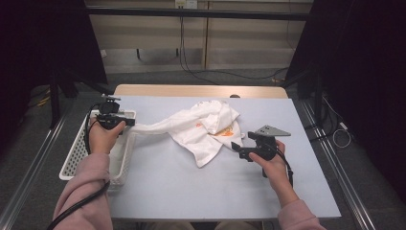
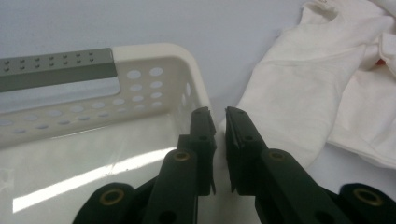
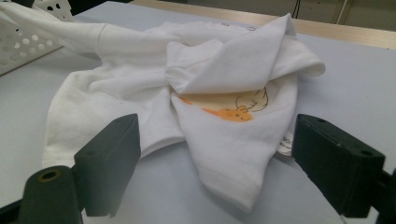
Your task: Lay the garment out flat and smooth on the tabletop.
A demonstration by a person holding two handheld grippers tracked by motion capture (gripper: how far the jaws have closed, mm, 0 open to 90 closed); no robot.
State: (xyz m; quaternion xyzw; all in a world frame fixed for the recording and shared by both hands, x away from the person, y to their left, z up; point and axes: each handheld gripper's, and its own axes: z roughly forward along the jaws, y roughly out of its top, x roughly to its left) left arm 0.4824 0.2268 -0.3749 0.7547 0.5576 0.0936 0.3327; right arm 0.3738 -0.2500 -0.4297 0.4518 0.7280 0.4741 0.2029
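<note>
The left claw (image 1: 125,123) sits over the rim of the white perforated basket (image 1: 76,151) at the desk's left edge, jaws nearly together and pinching the end of a long sleeve of the white garment (image 1: 206,127). From the left gripper view the cloth shows in the narrow slit between the jaws, though the pinch point itself is hard to read. The sleeve stretches from there across the blue-grey desk (image 1: 191,187) to the crumpled body of the garment near the middle. An orange print (image 3: 229,113) peeks out, half covered by a fold, so the picture on it cannot be made out. The right claw (image 1: 235,147) hangs just beside the garment's near corner, jaws spread wide and holding nothing. The basket's near end is cut off by the person's pink sleeve (image 1: 88,191).
</note>
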